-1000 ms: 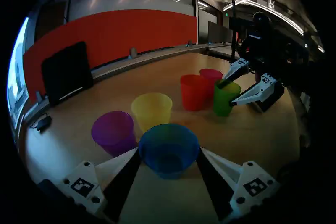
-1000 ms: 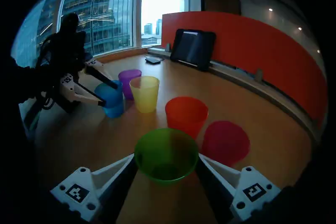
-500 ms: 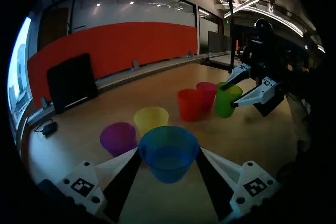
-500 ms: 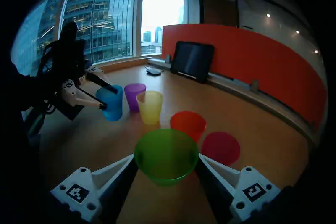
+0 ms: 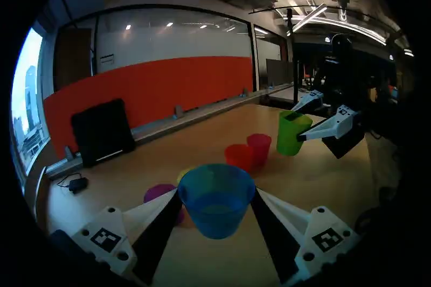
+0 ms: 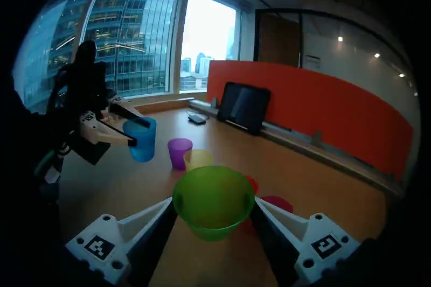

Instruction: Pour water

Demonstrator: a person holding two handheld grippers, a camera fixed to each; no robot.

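Left gripper (image 5: 215, 196) fingers pinch blue cup (image 5: 216, 212) from both sides, cup upright, held off wooden table (image 5: 323, 176); right gripper (image 6: 214, 203) fingers clamp green cup (image 6: 214, 212) likewise; cannot tell whether either holds water. Four cups stand clustered on table between the two: purple cup (image 6: 179, 152), yellow cup (image 6: 198, 159), red cup (image 5: 238, 156), pink cup (image 5: 259, 147). In right gripper view, green cup partly hides red and pink ones. Black screen (image 5: 102, 131) leans by orange wall panel (image 5: 161, 88); small adapter (image 5: 79, 184) near it.

Black screen (image 5: 102, 131), orange wall (image 5: 178, 85), wooden table (image 5: 312, 174) — towers (image 6: 134, 44) outside
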